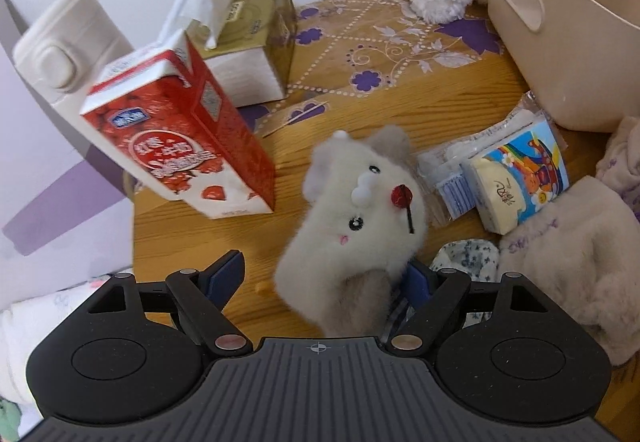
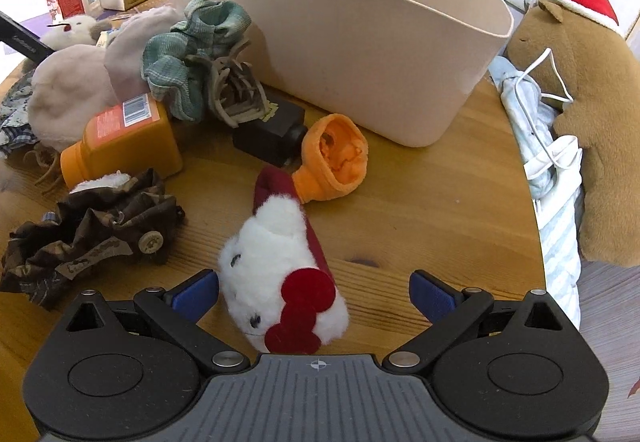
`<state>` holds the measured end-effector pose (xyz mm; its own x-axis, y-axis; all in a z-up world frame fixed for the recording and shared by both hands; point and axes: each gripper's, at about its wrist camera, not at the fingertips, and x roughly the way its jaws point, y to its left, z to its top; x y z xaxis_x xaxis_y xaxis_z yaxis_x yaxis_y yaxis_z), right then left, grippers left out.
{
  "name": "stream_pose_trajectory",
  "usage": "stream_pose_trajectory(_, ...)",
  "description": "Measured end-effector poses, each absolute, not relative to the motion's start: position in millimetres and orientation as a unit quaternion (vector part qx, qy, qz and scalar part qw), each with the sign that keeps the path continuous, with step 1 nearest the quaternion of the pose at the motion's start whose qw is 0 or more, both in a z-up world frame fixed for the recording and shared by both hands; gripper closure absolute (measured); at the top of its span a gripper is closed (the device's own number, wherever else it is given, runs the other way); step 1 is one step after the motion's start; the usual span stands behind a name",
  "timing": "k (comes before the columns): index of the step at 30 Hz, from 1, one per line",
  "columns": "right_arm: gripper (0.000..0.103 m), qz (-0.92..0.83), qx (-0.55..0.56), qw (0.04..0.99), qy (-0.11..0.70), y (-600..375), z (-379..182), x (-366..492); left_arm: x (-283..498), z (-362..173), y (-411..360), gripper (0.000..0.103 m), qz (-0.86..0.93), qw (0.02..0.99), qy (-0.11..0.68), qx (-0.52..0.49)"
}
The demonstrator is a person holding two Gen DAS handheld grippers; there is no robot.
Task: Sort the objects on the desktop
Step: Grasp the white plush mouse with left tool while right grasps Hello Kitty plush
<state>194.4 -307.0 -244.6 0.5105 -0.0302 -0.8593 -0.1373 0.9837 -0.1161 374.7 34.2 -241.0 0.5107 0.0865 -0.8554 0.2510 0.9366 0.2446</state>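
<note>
Left gripper (image 1: 320,278) is spread wide over a grey plush toy (image 1: 352,226) near the tabletop's left edge, pads not squeezing. Right gripper (image 2: 314,292) gapes too, straddling a white plush slipper (image 2: 276,266) in front of the beige bin (image 2: 360,54).

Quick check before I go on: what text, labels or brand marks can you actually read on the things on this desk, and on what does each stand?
Nothing reads fully.
Red carton: large white Chinese characters and a blue brand badge, too blurred to read.
Tissue pack: a short handwritten-style mark, unclear.
Gold tissue box: small print, too small.
Orange bottle: barcode and fine print, unreadable.
Brown cloth: a lettered tag, illegible.
</note>
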Motion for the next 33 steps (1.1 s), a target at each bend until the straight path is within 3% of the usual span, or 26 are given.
stream_pose_trajectory(3,0.002,0.037,-0.091,0.865,0.493,-304,-245,196,376,-245,32,0.021,-0.056,0.852,0.493,0.170)
stream_pose_trajectory(7,0.015,0.047,-0.095,0.863,0.494,-302,-246,200,376,-246,28,0.022,-0.057,0.854,0.486,0.177)
stream_pose_trajectory(10,0.021,0.061,-0.087,0.859,0.501,-302,-247,204,377,-244,26,0.043,-0.074,0.853,0.487,0.170)
stream_pose_trajectory(12,0.029,0.071,-0.077,0.859,0.502,-304,-245,206,378,-244,24,0.063,-0.084,0.849,0.495,0.164)
stream_pose_trajectory(14,0.046,0.079,-0.069,0.859,0.501,-304,-244,208,377,-244,22,0.074,-0.089,0.845,0.500,0.167)
stream_pose_trajectory(17,0.057,0.089,-0.074,0.857,0.502,-301,-242,208,371,-243,19,0.084,-0.098,0.842,0.500,0.177)
stream_pose_trajectory(33,0.061,0.084,-0.058,0.876,0.472,-320,-222,193,335,-201,15,0.088,-0.113,0.861,0.468,0.164)
